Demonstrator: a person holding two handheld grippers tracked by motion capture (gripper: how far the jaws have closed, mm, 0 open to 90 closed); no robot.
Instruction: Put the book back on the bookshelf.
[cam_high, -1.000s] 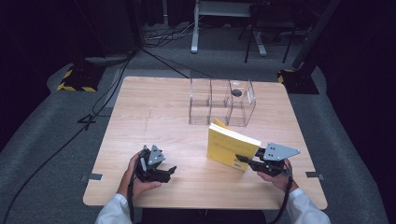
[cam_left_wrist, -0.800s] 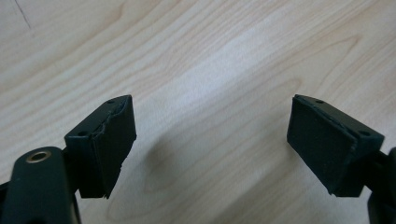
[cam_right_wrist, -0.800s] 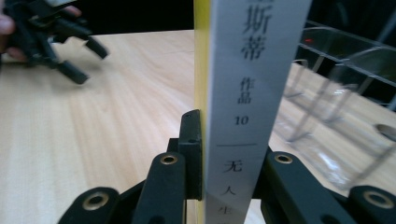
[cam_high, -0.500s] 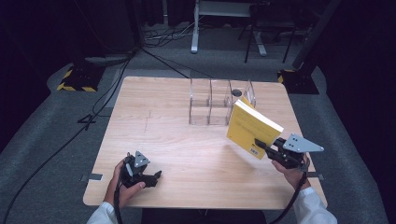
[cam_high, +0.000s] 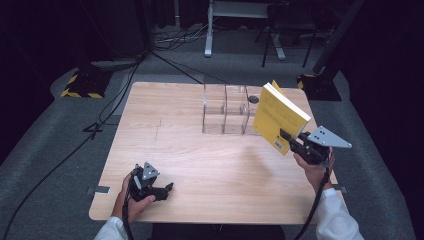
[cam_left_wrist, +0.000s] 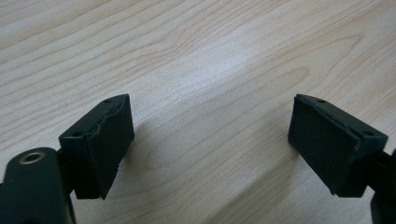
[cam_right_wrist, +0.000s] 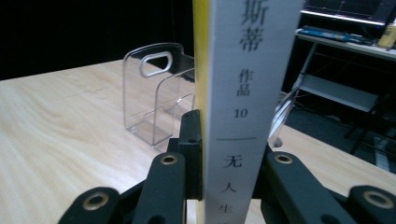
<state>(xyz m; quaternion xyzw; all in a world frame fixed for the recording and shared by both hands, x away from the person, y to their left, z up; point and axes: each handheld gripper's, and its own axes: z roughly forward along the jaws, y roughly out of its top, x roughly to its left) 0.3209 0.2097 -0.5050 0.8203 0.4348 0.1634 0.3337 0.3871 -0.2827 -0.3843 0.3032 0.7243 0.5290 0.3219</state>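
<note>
high view: right claw (cam_high: 289, 137) clamps the yellow paperback book (cam_high: 278, 116) upright above the clear acrylic divided rack (cam_high: 227, 109), likely for slotting in; left claw (cam_high: 167, 188), jaws apart, rests nearer the worktop's (cam_high: 165, 125) front edge.

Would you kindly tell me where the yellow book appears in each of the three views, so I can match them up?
High view: the yellow book is at right, lifted off the table in the right gripper.
Left gripper view: bare table wood between its open jaws, not the book.
Right gripper view: its white spine stands upright at centre, clamped between the jaws.
Shared landmark: the clear plastic file holder, left of the book.
</note>
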